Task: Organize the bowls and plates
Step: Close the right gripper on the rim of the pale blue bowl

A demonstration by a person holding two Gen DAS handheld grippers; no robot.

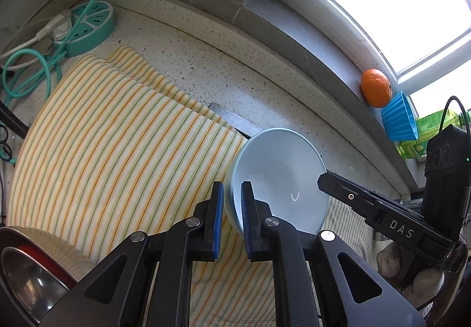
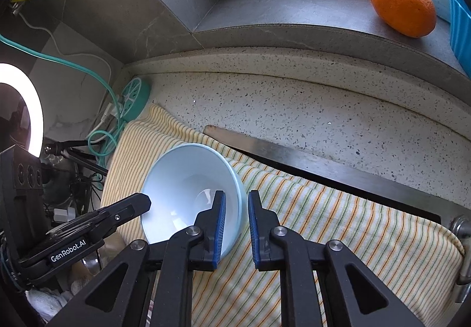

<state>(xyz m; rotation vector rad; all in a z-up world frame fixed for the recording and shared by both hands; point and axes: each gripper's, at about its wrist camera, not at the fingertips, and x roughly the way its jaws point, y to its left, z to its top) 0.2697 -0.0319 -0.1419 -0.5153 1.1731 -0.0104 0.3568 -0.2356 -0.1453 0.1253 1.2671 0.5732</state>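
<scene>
at the far left of the left wrist view, a teal power strip (image 1: 89,25) sits in the counter corner with its cords trailing off, well clear of the work. in the lower left corner a steel bowl (image 1: 28,277) shows part of its rim. a striped cloth (image 1: 112,144) covers the counter (image 1: 206,62), probably as a soft landing place for washed dishes.

toward the middle, the left gripper (image 1: 230,221) is pinched on the left rim of a pale blue bowl (image 1: 279,171), one blue pad outside the wall and one inside. the bowl is tilted, its opening facing the camera, and seems to hang just above the cloth; whether its underside touches i cannot tell.

further right, the right gripper (image 2: 237,226) straddles the opposite rim in its own view, one finger inside the bowl and one outside. its jaws are narrow and appear to pinch the wall. two grips on opposite edges would keep a smooth bowl from swinging.

at the far right, an orange (image 2: 403,4) and a blue ribbed cup (image 1: 399,117) rest on the windowsill (image 2: 294,11), apart from the task.
</scene>
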